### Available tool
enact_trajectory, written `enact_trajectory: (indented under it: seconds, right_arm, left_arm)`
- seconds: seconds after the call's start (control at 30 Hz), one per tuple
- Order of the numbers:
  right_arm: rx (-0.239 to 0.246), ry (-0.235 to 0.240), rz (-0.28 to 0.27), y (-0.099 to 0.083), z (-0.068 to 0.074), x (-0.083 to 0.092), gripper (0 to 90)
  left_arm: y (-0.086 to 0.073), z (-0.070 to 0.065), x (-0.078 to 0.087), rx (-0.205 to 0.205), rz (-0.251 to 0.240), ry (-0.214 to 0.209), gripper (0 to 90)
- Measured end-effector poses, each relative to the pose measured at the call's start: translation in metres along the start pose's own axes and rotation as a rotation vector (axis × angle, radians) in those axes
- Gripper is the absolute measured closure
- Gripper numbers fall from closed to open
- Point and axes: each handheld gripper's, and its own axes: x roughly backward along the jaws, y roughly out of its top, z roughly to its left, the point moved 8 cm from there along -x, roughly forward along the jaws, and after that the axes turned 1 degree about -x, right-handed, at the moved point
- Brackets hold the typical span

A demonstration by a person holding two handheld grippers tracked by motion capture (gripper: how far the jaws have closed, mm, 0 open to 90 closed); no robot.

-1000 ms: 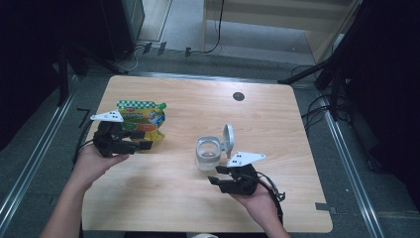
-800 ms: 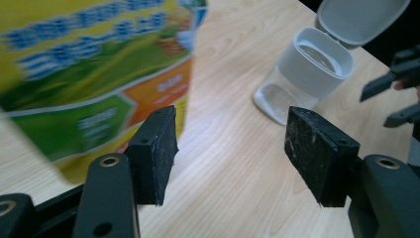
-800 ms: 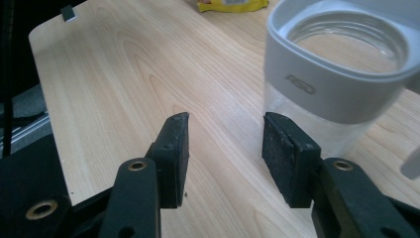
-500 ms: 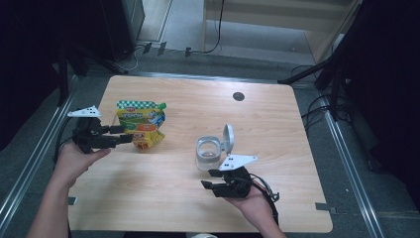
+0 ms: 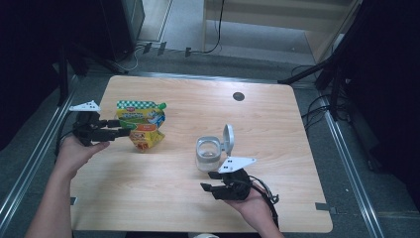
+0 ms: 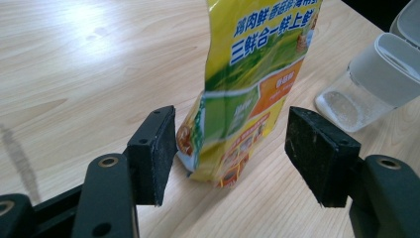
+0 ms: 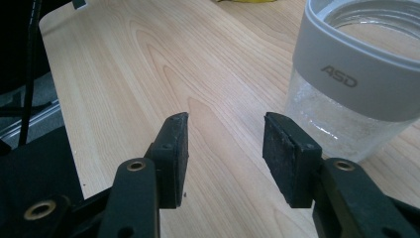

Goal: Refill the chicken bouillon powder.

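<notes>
At table's left edge, left tool (image 5: 121, 133) wide open w/ yellow pouch (image 6: 247, 94) between pads, untouched; right tool (image 7: 225, 144) open, empty.

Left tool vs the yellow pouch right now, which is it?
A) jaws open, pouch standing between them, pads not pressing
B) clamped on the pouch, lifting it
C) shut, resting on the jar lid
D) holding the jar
A: in the left gripper view the pouch stands on the table between the left tool's open jaws, with a gap to each pad; the jar sits apart, farther off.
</notes>
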Motion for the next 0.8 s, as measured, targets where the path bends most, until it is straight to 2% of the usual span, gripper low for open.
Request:
enact_trajectory:
  seconds: [0.13, 0.3, 0.53, 0.6, 0.7, 0.8]
  right_arm:
    - [-0.006, -0.007, 0.000, -0.001, 0.000, 0.000, 53.6]
    - [-0.004, -0.007, -0.001, -0.002, 0.002, 0.000, 53.1]
    - [-0.003, -0.007, -0.006, -0.003, 0.005, 0.000, 52.7]
    - [-0.003, -0.005, -0.007, -0.003, 0.005, 0.000, 52.5]
    - [0.002, -0.002, -0.013, -0.001, 0.007, -0.003, 52.1]
    - [0.008, 0.005, -0.016, 0.002, 0.010, -0.007, 52.0]
  left_arm:
    - [0.007, -0.002, -0.010, 0.002, -0.008, -0.032, 38.5]
    - [0.011, -0.009, -0.018, -0.019, -0.002, -0.060, 42.9]
    - [0.012, -0.018, -0.026, -0.035, 0.004, -0.073, 53.3]
    - [0.012, -0.020, -0.028, -0.028, 0.008, -0.075, 57.5]
    - [0.011, -0.023, -0.029, 0.005, 0.016, -0.082, 63.2]
    - [0.012, -0.024, -0.025, 0.018, -0.009, -0.084, 71.3]
